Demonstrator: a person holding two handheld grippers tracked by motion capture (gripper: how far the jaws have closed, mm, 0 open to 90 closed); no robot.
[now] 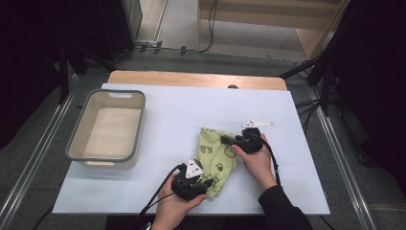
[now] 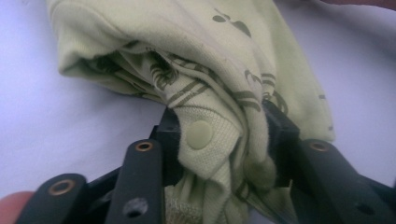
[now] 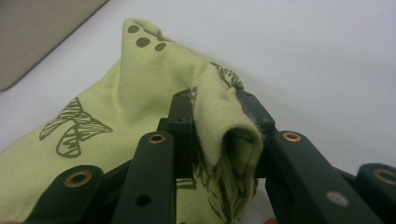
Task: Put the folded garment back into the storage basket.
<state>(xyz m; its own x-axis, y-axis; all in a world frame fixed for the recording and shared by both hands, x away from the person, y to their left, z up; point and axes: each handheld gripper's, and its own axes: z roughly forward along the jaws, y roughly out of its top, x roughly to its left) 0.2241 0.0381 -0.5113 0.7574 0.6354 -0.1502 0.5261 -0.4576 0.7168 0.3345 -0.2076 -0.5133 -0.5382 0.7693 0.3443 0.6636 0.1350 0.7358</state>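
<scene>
A light green garment (image 1: 215, 153) printed with dark paw marks and sketched animals lies bunched on the white table top (image 1: 167, 110), right of centre. My left gripper (image 1: 209, 184) comes in at its near end. In the left gripper view the jaws (image 2: 224, 126) press on a gathered hem of the garment (image 2: 187, 42) that carries a round snap button (image 2: 200, 134). My right gripper (image 1: 228, 140) meets the garment's far right edge. Its jaws (image 3: 217, 109) are shut on a folded ridge of the green fabric (image 3: 107, 93).
A beige basin with a grey rim (image 1: 105, 162) stands at the table's left side; its wall also appears as a tan corner (image 3: 37, 32). A wooden strip (image 1: 191, 79) borders the far edge. Cables trail from both grippers toward the near edge.
</scene>
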